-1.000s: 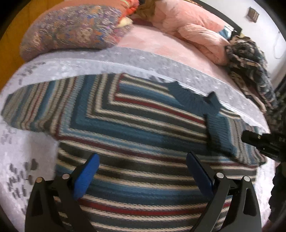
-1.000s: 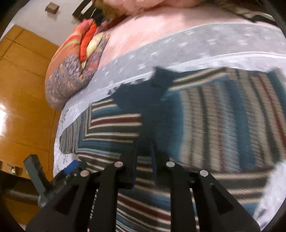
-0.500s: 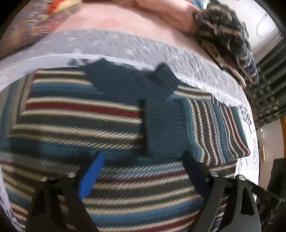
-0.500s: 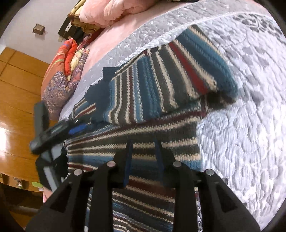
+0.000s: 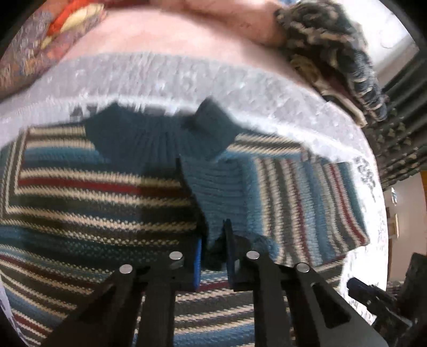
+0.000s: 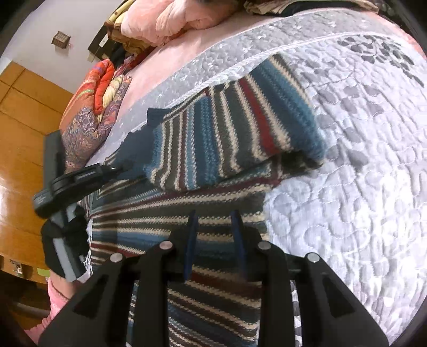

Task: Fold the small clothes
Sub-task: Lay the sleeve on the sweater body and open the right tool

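Observation:
A striped knit sweater (image 5: 93, 208) in blue, cream, grey and red lies flat on the bed, its dark teal collar (image 5: 149, 138) at the far edge. One sleeve (image 6: 232, 133) is folded across the body. My left gripper (image 5: 214, 251) is shut on that sleeve's teal ribbed cuff (image 5: 213, 197), which bunches between the blue pads. In the right wrist view the left gripper (image 6: 117, 168) reaches the cuff from the left. My right gripper (image 6: 214, 240) hovers over the sweater's lower body (image 6: 213, 219), slightly open, with only the stripes showing between its fingers.
A grey quilted bedspread (image 6: 347, 186) lies under the sweater, bare to the right. A patterned pillow (image 6: 90, 125) and pink duvet (image 6: 170, 24) sit at the head of the bed. Dark patterned clothing (image 5: 333, 53) is piled far right. A black-gloved hand (image 6: 64, 240) holds the left gripper.
My left gripper went from wide open to shut on the cuff after shifting right. The right gripper let go of the sleeve, which now lies folded over the body, and drew back.

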Demonstrator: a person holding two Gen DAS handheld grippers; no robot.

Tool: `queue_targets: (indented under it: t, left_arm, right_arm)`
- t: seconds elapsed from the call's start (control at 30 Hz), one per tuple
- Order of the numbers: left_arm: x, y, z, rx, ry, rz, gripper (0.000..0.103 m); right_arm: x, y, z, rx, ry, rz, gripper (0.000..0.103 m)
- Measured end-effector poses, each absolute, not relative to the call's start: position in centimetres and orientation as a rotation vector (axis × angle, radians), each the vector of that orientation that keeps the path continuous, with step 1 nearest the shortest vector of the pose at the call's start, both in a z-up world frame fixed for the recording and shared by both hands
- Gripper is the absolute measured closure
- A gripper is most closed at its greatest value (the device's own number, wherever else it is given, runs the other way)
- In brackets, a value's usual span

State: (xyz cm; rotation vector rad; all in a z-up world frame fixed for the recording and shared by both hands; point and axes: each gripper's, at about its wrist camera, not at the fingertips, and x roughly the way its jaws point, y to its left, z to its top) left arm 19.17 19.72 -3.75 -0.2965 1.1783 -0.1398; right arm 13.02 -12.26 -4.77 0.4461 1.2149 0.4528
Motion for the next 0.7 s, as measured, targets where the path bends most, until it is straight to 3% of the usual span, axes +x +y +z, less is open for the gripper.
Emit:
queue_targets:
  t: [0.33, 0.7]
  left_arm:
    - [17.7, 26.5, 1.1, -0.323, 1.025, -0.074, 0.091]
    - [17.6, 30.9, -4.5, -0.289, 1.136, -0.001, 0.091]
  right_arm:
    - [17.1, -12.6, -2.6, 0.456, 1.167, 0.418, 0.077]
    - [19.9, -8.5, -6.5, 0.370, 1.266, 0.390, 0.079]
